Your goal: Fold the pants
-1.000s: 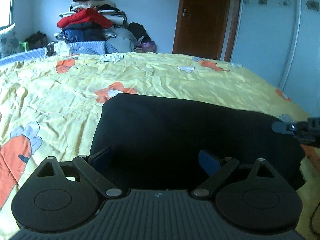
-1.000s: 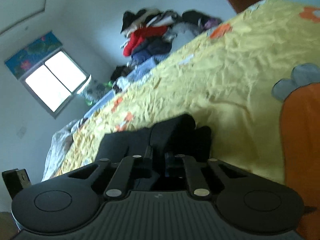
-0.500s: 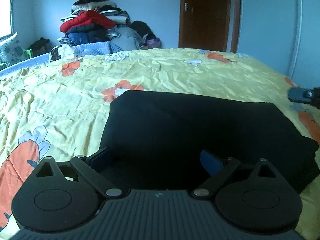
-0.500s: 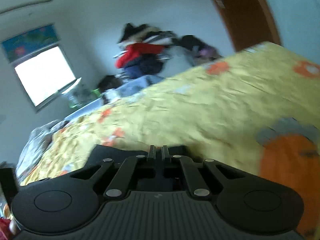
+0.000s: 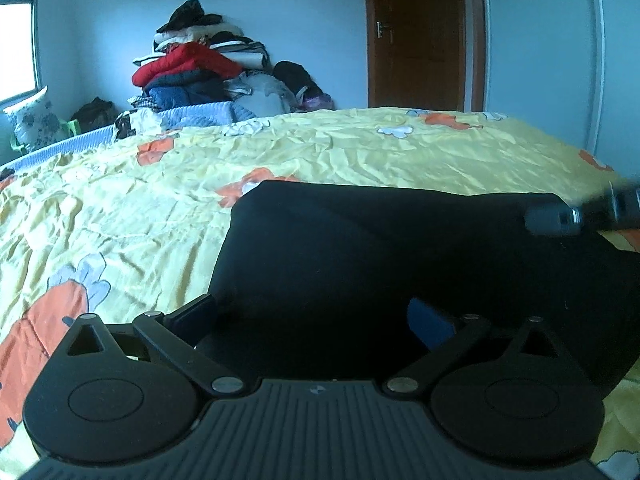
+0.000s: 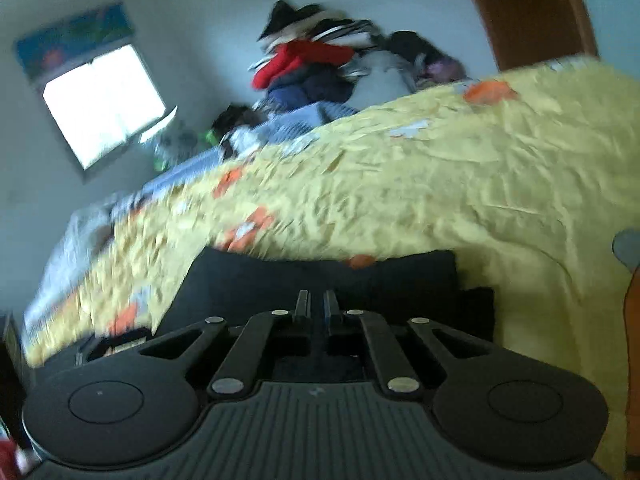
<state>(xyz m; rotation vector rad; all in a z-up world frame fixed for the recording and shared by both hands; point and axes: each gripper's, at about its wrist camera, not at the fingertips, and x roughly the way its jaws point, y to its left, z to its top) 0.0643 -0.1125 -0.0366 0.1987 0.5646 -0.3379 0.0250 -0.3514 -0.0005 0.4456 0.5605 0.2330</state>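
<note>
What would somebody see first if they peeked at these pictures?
Probably the big black folded pants, lying flat on the wrinkly yellow bedsheet with orange and white flowers, just ahead of the open left gripper. Next, the tall messy pile of clothes topped by a red puffy jacket, against the wall beyond the bed. The right gripper, nearly shut, hovers at the pants' right edge.

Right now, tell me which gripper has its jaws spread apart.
The left gripper: its jaws stand wide apart over the black pants. The right gripper has its jaws pressed nearly together.
</note>
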